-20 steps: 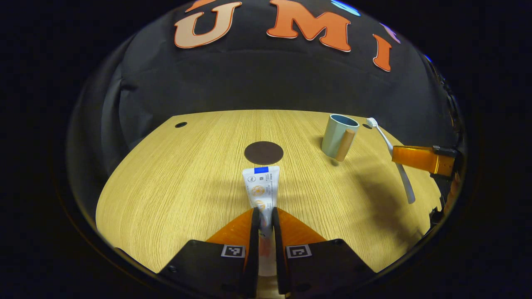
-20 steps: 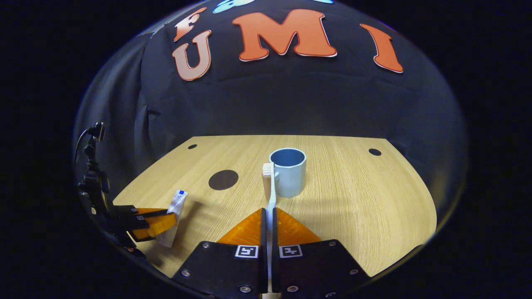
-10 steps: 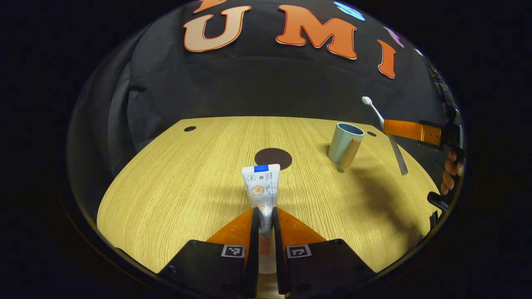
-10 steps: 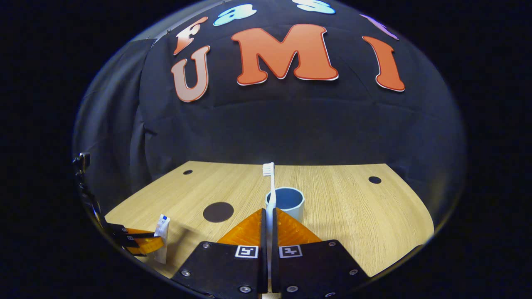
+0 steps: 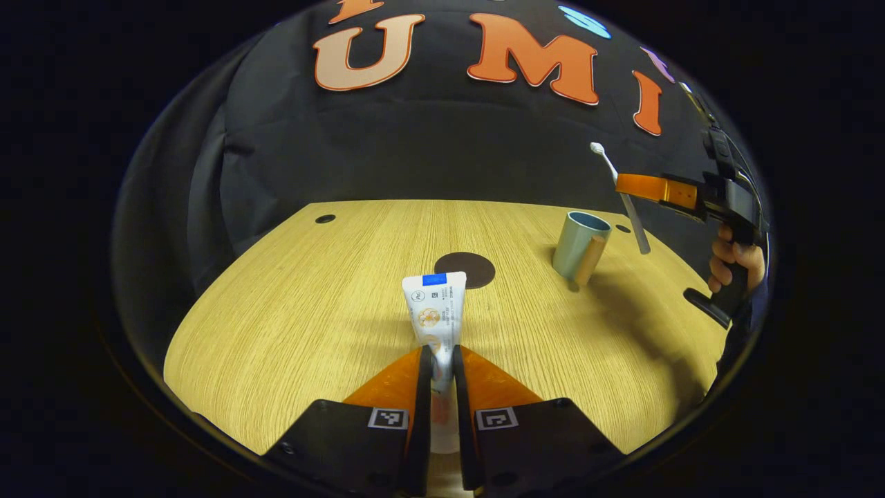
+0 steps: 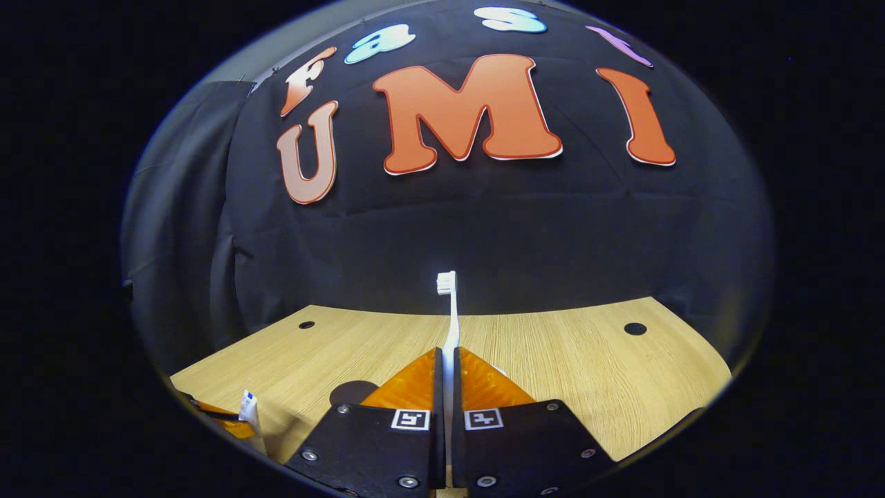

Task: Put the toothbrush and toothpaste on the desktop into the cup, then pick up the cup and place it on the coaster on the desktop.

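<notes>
Desktop of pale wood spans the booth, with a round dark coaster near its middle. To the right of the coaster stands the cup, a light blue-grey mug with a wooden handle, upright and empty as far as can be told. In the left gripper view, the left gripper has its two fingers pinching the lower end of the toothpaste, a white tube pointing ahead toward the coaster, low over the wood.

Farther right in that view, a hand holds the right gripper raised above and just beyond the cup. Its fingers are clamped on the handle of the toothbrush, which hangs steeply, bristles up and handle end down toward the cup's far rim. In the right gripper view, the toothbrush rises straight from between the pressed fingers.

Likely risks: the handle end could miss the opening or strike the rim and tip the cup, because the cup sits hidden below the right gripper's own camera. The soft tube could also sag or slip in its pinch.
</notes>
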{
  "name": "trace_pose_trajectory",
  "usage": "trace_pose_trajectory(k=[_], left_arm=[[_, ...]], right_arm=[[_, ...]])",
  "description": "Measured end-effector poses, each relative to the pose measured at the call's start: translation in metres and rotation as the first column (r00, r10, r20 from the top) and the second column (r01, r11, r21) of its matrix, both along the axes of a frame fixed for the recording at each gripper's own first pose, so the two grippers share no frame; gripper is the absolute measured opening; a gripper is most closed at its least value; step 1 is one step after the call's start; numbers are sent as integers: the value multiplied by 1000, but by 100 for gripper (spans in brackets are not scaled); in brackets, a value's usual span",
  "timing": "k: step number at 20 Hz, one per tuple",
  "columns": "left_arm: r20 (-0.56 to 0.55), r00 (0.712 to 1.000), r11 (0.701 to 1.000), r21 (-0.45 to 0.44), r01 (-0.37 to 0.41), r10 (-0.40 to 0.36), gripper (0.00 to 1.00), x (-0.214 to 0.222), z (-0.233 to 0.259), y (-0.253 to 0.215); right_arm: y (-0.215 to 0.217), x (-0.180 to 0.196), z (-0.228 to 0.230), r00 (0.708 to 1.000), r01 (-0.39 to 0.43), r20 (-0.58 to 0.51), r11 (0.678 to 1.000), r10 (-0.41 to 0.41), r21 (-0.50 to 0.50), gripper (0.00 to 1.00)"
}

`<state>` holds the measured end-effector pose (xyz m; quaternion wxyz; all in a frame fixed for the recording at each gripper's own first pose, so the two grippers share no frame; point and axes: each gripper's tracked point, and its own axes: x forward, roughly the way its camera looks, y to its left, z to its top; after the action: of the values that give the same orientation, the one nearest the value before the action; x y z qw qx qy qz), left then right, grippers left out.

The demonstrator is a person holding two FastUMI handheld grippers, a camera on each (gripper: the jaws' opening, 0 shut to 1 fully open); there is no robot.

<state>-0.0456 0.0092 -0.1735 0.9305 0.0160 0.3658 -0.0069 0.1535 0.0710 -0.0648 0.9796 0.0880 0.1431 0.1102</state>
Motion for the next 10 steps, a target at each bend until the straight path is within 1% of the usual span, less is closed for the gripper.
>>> trace_pose_trajectory(k=[3, 6, 10], left_arm=[[5, 1000, 1000, -2, -12, 12, 22, 0, 1, 0], [10, 1000, 1000, -10, -21, 21, 22, 0, 0, 3], [20, 999, 1000, -9, -28, 28, 21, -3, 2, 4]], right_arm=[[4, 17, 6, 999, -7, 49, 1000, 7, -3, 4], [-1, 37, 2, 997, 1, 83, 999, 4, -54, 4], [5, 57, 0, 994, -19, 111, 1000, 21, -18, 4]])
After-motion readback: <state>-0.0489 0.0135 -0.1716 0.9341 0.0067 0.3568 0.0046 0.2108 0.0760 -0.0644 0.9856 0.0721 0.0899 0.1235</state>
